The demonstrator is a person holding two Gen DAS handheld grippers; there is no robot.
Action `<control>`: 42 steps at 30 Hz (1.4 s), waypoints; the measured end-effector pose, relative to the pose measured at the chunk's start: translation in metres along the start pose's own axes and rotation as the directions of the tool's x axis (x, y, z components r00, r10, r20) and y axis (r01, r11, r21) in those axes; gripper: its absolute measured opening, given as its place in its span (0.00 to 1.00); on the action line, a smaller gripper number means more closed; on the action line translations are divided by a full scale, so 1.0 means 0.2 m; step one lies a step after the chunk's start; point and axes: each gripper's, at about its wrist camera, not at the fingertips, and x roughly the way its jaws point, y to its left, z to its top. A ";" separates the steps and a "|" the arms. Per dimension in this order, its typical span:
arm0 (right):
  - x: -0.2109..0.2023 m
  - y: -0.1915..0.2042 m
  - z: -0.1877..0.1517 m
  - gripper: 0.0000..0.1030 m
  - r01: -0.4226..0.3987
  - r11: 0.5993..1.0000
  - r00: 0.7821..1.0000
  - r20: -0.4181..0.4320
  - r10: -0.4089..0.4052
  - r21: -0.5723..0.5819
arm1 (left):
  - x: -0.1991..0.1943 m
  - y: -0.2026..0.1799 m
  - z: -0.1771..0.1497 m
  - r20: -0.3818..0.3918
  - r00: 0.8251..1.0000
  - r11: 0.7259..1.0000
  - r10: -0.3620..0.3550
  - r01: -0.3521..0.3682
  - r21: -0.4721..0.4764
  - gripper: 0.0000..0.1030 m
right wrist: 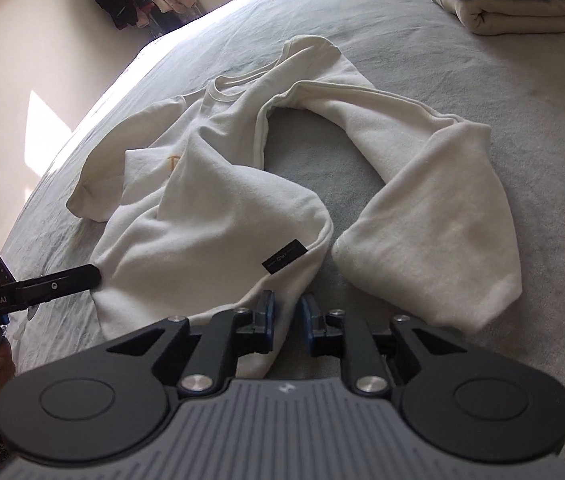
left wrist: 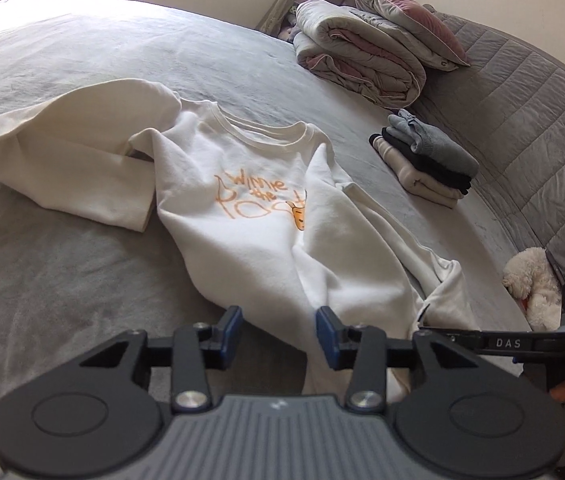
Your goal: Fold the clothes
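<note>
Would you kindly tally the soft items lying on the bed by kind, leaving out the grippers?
Unfolded cream long-sleeved sweatshirt with orange lettering: 1
Folded garments in the small stack (grey, black, cream): 3
Rolled grey and pink quilt: 1
Pink and grey pillow: 1
White fluffy plush toy: 1
Total: 7

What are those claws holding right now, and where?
The left claw is open around the sweatshirt's bottom hem; whether the right claw grips that hem is unclear.
</note>
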 end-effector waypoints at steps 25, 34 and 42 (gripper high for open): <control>0.05 0.61 -0.04 0.47 -0.088 0.878 0.988 0.074 0.138 -0.470 | 0.01 0.23 0.06 0.028 0.991 0.977 0.132 -0.126 -0.171 0.75; 0.22 0.73 -0.11 0.47 0.009 0.804 0.994 0.091 0.056 -0.595 | -0.01 0.28 0.05 0.010 0.991 0.970 0.137 -0.132 -0.206 0.84; 0.23 0.60 -0.02 0.08 0.022 0.875 0.990 0.132 0.048 -0.484 | 0.00 0.29 0.04 -0.007 0.991 0.970 0.136 -0.135 -0.200 0.84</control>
